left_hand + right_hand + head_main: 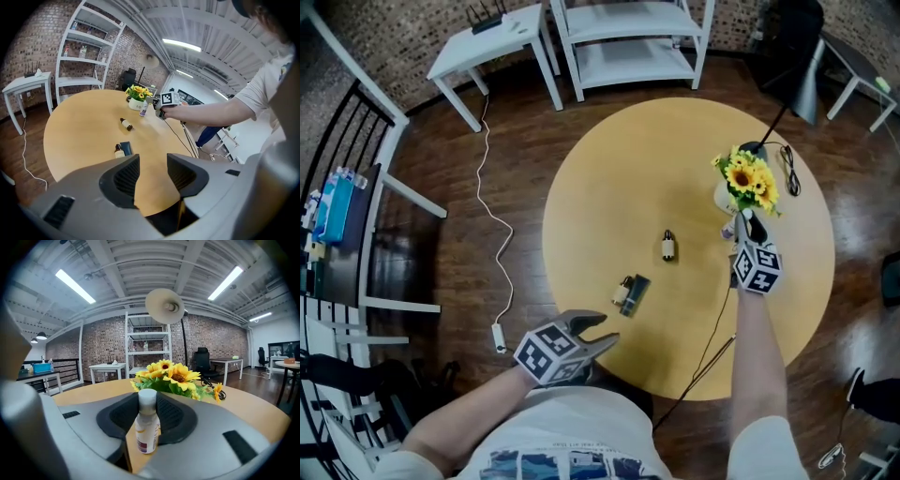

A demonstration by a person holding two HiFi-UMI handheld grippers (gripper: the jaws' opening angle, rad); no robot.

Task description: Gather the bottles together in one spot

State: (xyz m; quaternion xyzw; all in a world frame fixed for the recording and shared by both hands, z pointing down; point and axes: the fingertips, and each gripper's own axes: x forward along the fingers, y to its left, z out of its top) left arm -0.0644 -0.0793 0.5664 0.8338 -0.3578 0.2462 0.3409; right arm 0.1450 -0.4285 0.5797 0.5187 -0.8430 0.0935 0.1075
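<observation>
A white, smooth-walled plastic bottle [146,427] is being grasped upright by the ribbed fingers of the right gripper [148,414], beside the sunflowers [171,376]; the left gripper [153,174] is being held released and empty over the table [79,126] edge; slippage is being risked should the clamping slacken; the round amber bottle [668,246] lying mid-table is being judged liable to roll if nudged.

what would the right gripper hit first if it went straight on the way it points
Probably the sunflowers, just beyond the bottle the right gripper holds; the gap between them is hard to judge.
</observation>
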